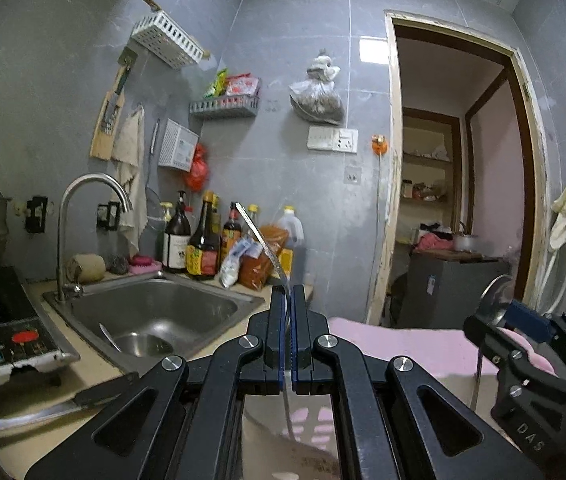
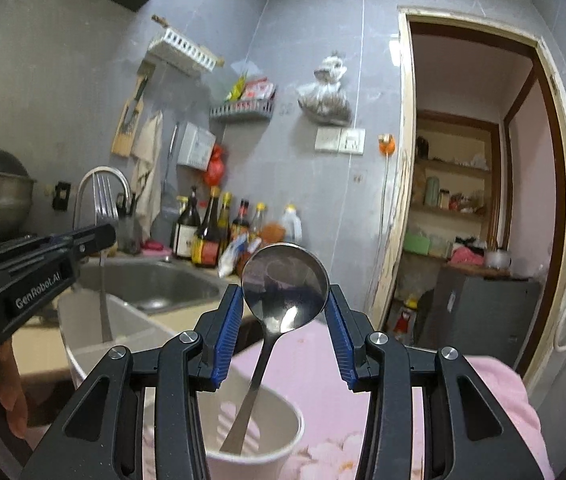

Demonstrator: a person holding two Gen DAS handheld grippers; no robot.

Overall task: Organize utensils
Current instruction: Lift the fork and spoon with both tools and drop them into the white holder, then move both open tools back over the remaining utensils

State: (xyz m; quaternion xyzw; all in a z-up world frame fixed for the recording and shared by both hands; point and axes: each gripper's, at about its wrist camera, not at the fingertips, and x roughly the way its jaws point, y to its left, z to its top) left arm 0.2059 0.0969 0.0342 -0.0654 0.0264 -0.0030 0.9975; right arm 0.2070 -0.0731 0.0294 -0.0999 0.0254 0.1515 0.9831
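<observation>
Left tongs [image 1: 287, 292] clamp a fork [image 2: 104, 200] above the holder [image 2: 83, 316]; right tongs [image 2: 285, 300] stand apart around a spoon [image 2: 285, 280] in the cup [image 2: 259, 436]. Bumped, that spoon could tip the cup.

Silver spoon [image 2: 285, 284], blue-padded black right gripper [image 2: 285, 304], pink floral cloth [image 2: 323, 380], grey wall tiles [image 2: 303, 40]

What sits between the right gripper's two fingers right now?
The spoon: its bowl fills the gap between the right gripper pads, handle hanging down into the cup. Whether the pads touch it is unclear. The right wrist view shows it.
</observation>
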